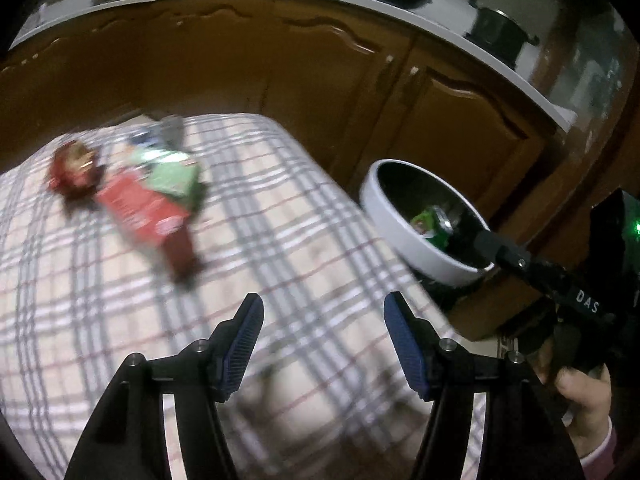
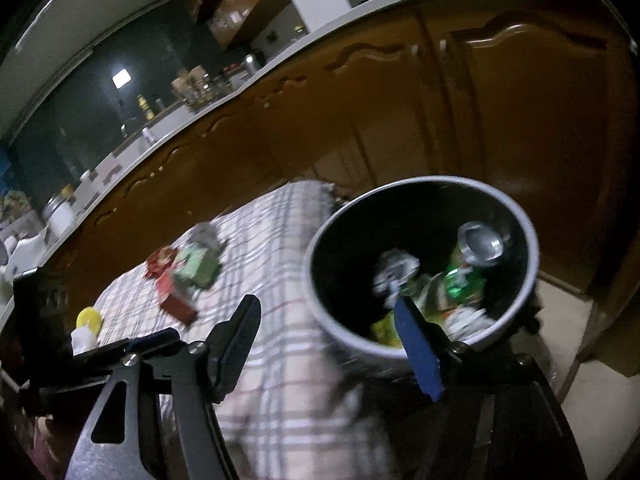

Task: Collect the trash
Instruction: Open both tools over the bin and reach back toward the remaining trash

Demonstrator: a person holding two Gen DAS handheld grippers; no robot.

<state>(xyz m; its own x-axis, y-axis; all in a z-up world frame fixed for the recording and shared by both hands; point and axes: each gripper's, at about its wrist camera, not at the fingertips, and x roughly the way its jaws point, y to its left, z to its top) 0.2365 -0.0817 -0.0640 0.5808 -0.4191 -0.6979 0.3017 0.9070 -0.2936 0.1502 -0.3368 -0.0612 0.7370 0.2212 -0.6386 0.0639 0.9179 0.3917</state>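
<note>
both tongs, left gripper (image 1: 323, 312) and right gripper (image 2: 328, 316), gape empty; one bin (image 2: 320, 300) holds one green can (image 2: 466, 276); three wrappers (image 1: 152, 196) on the checked cloth (image 1: 280, 220).

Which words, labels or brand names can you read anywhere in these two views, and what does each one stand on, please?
"DAS": white letters on the black arm of the right gripper, left wrist view.
Red packet: white print, too blurred to read.
Green can in the bin: label unreadable.
</note>
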